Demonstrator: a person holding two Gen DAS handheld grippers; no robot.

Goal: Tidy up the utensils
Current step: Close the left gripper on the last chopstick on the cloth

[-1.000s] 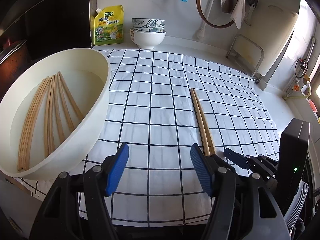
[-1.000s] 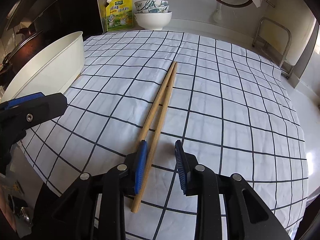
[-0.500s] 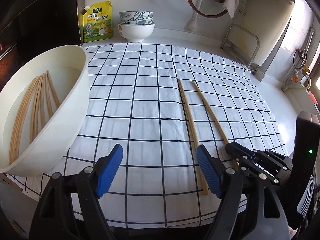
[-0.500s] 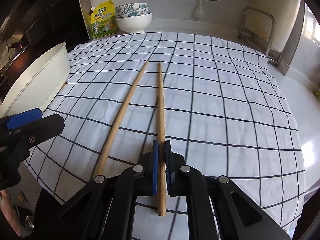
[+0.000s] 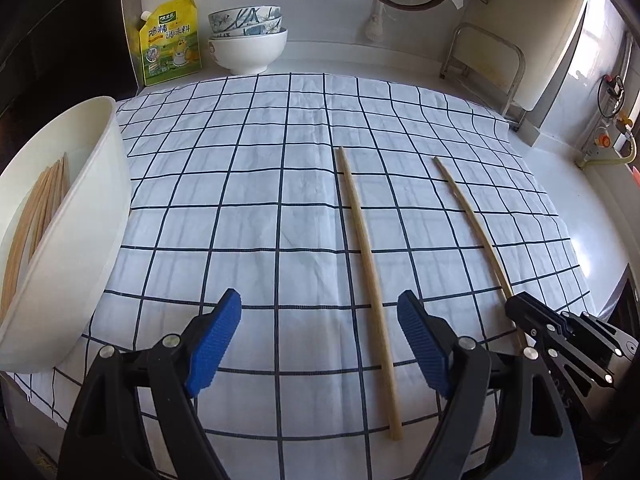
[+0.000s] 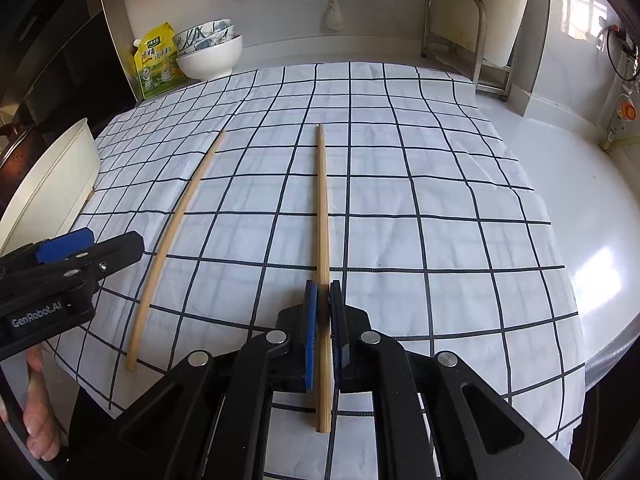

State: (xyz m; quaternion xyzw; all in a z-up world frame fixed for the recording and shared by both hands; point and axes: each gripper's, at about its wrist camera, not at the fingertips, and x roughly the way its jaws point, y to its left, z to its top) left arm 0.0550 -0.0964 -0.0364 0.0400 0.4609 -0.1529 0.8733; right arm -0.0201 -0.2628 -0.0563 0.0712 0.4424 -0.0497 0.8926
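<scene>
Blue-padded fingers (image 5: 216, 342) of the left gripper (image 5: 320, 340) are standing wide apart with nothing gripped; its jaws have just been opening, and one chopstick (image 5: 370, 280) is lying on the checked cloth (image 5: 240, 200) just inside the right-hand pad, apart from it. Beside it, the right gripper (image 6: 324, 332) is clamping the second chopstick (image 6: 323, 208) between its pads, the jaws having just eased slightly while still pressing the stick, whose near end is sticking out behind the pads. White lettering reading "GenRobot.AI" is showing on the left gripper's body in the right wrist view. Further left, a large cream bowl (image 5: 80, 240) is sitting on the cloth's edge, holding more chopsticks (image 5: 32, 216). At the back, a yellow-green pouch (image 5: 170, 40) printed with Chinese characters is standing beside stacked bowls (image 5: 248, 40).
</scene>
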